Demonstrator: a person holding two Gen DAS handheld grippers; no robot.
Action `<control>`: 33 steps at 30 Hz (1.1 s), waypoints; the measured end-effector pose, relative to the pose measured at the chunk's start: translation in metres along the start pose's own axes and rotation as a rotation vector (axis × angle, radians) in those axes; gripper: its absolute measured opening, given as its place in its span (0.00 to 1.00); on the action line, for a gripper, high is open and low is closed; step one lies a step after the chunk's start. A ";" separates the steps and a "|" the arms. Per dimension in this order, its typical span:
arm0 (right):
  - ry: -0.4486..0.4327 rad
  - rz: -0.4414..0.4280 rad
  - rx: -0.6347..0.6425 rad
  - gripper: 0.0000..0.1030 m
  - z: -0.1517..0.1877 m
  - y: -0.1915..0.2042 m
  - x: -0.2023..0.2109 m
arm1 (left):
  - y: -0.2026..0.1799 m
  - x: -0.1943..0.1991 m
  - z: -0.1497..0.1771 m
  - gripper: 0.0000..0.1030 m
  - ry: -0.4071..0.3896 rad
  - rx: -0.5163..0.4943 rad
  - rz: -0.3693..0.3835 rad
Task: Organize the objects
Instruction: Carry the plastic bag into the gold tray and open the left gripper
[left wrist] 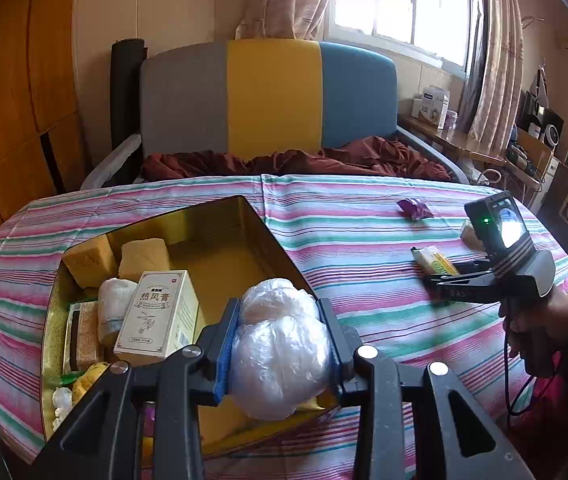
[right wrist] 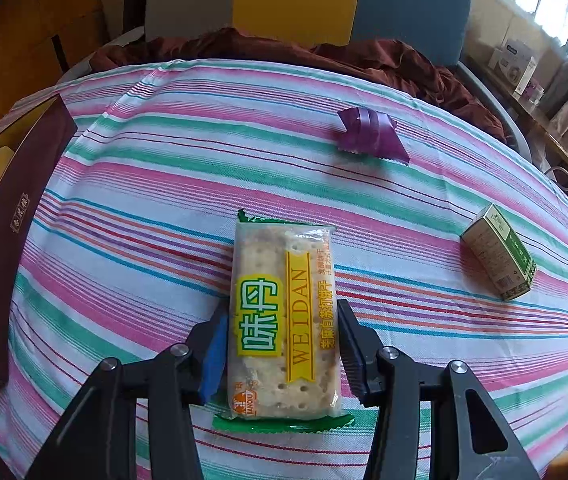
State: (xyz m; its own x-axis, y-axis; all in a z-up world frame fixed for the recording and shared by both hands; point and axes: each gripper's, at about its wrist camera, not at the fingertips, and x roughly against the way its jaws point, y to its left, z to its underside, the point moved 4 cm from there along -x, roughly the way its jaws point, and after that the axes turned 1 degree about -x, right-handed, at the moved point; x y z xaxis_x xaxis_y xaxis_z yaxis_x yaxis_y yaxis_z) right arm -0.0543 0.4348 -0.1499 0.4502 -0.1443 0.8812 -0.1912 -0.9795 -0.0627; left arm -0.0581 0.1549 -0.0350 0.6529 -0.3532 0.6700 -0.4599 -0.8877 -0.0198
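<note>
My left gripper is shut on a crumpled clear plastic bag and holds it over the right part of a gold-lined tin box. The box holds yellow sponges, a rolled white cloth, a cream medicine carton and other small items. My right gripper lies low on the striped cloth, its jaws on either side of a cracker packet and close to its edges. The right gripper also shows in the left wrist view, by the packet.
A purple wrapper lies farther back on the striped bedspread. A small green carton lies at the right. The box's maroon outer wall stands at the left. A headboard and a dark red quilt are behind.
</note>
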 end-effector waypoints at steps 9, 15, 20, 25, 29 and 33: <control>0.001 0.014 0.014 0.49 -0.001 0.002 0.000 | 0.037 -0.017 -0.007 0.35 0.059 0.115 0.074; 0.003 0.026 0.027 0.49 -0.001 0.004 0.001 | 0.104 -0.023 -0.038 0.35 0.052 0.283 0.085; 0.005 0.033 0.039 0.49 -0.001 0.005 0.001 | 0.126 -0.046 -0.061 0.35 0.096 0.312 0.109; 0.006 0.041 0.055 0.49 -0.002 0.007 0.001 | 0.118 -0.085 -0.070 0.35 0.151 0.289 0.119; 0.007 0.043 0.063 0.49 -0.002 0.006 0.001 | 0.112 -0.124 -0.072 0.36 0.214 0.285 0.117; 0.009 0.042 0.067 0.49 -0.003 0.005 0.001 | 0.110 -0.158 -0.066 0.36 0.300 0.271 0.082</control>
State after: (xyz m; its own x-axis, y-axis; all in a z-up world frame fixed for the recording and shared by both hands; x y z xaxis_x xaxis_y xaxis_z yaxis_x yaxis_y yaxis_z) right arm -0.0572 0.4301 -0.1483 0.4353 -0.1845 0.8812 -0.1508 -0.9799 -0.1307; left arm -0.2517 0.1324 -0.0945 0.3975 -0.3598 0.8441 -0.3021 -0.9199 -0.2498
